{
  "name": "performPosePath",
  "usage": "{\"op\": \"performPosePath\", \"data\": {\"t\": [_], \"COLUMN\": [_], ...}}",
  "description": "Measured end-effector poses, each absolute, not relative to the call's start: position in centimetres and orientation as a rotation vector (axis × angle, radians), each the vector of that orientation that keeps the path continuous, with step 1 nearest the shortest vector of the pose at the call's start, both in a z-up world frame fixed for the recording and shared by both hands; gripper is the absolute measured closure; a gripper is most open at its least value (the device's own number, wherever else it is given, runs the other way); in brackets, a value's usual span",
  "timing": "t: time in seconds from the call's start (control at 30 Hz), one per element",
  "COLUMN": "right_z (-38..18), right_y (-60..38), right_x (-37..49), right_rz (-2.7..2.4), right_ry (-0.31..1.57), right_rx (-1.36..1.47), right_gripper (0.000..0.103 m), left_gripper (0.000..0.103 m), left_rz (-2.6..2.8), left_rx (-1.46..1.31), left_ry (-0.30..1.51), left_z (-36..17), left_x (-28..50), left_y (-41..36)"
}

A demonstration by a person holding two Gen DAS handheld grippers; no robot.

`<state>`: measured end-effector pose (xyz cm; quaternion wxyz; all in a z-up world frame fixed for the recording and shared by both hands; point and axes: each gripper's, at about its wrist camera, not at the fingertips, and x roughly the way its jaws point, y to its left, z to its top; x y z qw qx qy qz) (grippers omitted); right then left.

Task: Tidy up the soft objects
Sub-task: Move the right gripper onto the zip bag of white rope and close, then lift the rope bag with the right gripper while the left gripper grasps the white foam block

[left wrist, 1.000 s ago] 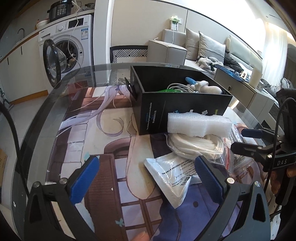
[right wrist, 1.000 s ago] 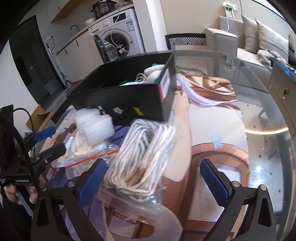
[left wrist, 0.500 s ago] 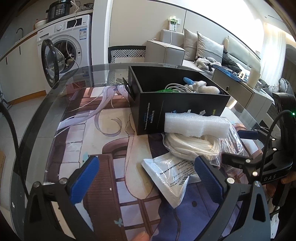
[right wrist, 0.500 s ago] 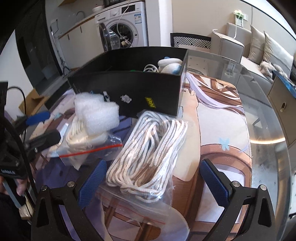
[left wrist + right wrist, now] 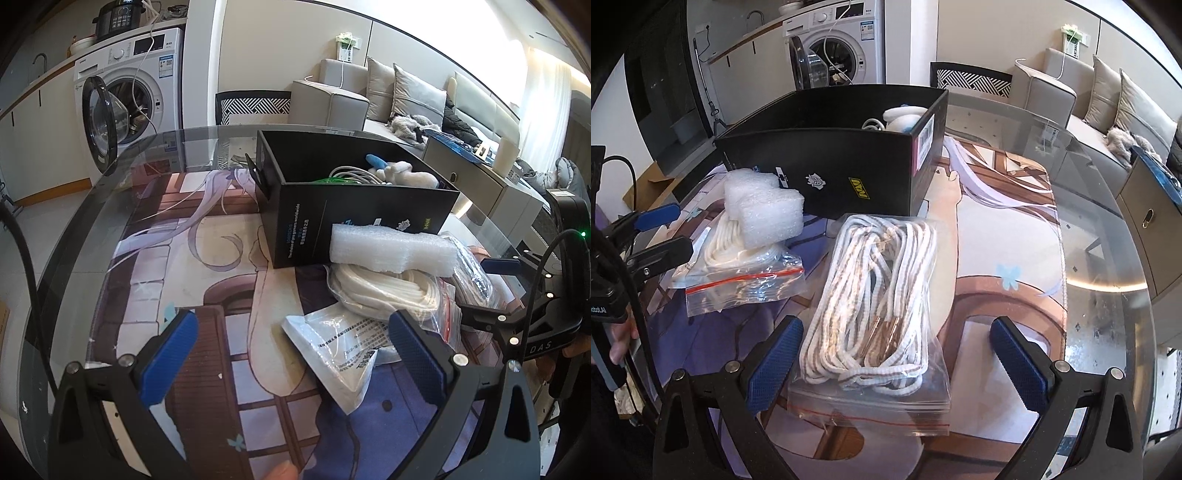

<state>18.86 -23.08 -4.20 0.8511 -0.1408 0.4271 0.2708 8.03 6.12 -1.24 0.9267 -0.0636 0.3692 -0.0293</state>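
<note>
Daylight floods in from the window behind the sofa, so bright there that the curtain area is washed out to white. The glass table catches that light: a curved streak of glare lies on it right of the black box, and pale reflections cloud its far rim in the left wrist view. The box's inside stays dark. Clear plastic bags near the box sparkle with small highlights. Both pictures are sharp in the middle, but the fisheye bends straight lines strongly, and the corners fall away into black.
</note>
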Motion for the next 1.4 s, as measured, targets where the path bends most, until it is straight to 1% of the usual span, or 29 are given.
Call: {"op": "performPosePath", "data": {"t": [0.4, 0.47, 0.5, 0.53, 0.57, 0.63, 0.67, 0.73, 0.77, 1.03, 1.4], "right_z": [-4.3, -4.3, -4.2, -4.1, -4.0, -3.8, -3.7, -3.5, -3.5, -3.0, -1.0], "right_y": [-22.6, -22.7, -22.8, -22.8, -23.0, -23.2, -23.3, -23.5, -23.6, -23.4, -25.2], "right_x": [19.3, 19.2, 19.2, 19.3, 19.3, 19.4, 19.4, 19.4, 19.4, 18.8, 18.4], "right_rz": [0.521, 0.516, 0.509, 0.503, 0.496, 0.490, 0.493, 0.507, 0.519, 0.551, 0.554], "right_ry": [0.903, 0.890, 0.883, 0.876, 0.866, 0.855, 0.851, 0.850, 0.850, 0.833, 0.764], "right_rx": [-0.271, -0.263, -0.257, -0.249, -0.243, -0.236, -0.232, -0.220, -0.216, -0.214, -0.142], "right_gripper": [0.001, 0.003, 0.009, 0.018, 0.022, 0.036, 0.039, 0.048, 0.051, 0.059, 0.059], "left_gripper": [0.000, 0.000, 0.000, 0.000, 0.000, 0.000, 0.000, 0.000, 0.000, 0.000, 0.000], "left_rz": [-0.065, -0.064, -0.065, -0.065, -0.066, -0.066, -0.066, -0.067, -0.067, -0.053, -0.082], "left_rx": [-0.121, -0.119, -0.120, -0.120, -0.120, -0.121, -0.121, -0.123, -0.123, -0.099, -0.129], "left_ry": [0.758, 0.756, 0.758, 0.759, 0.759, 0.761, 0.761, 0.764, 0.765, 0.780, 0.778], "left_z": [-1.3, -1.3, -1.3, -1.3, -1.3, -1.3, -1.3, -1.3, -1.3, -1.2, -0.7], "left_x": [8.0, 8.0, 8.1, 8.1, 8.1, 8.1, 8.1, 8.0, 8.0, 8.2, 7.6], "left_y": [5.9, 5.9, 5.9, 5.9, 5.9, 5.9, 5.9, 5.9, 5.9, 5.6, 5.0]}}
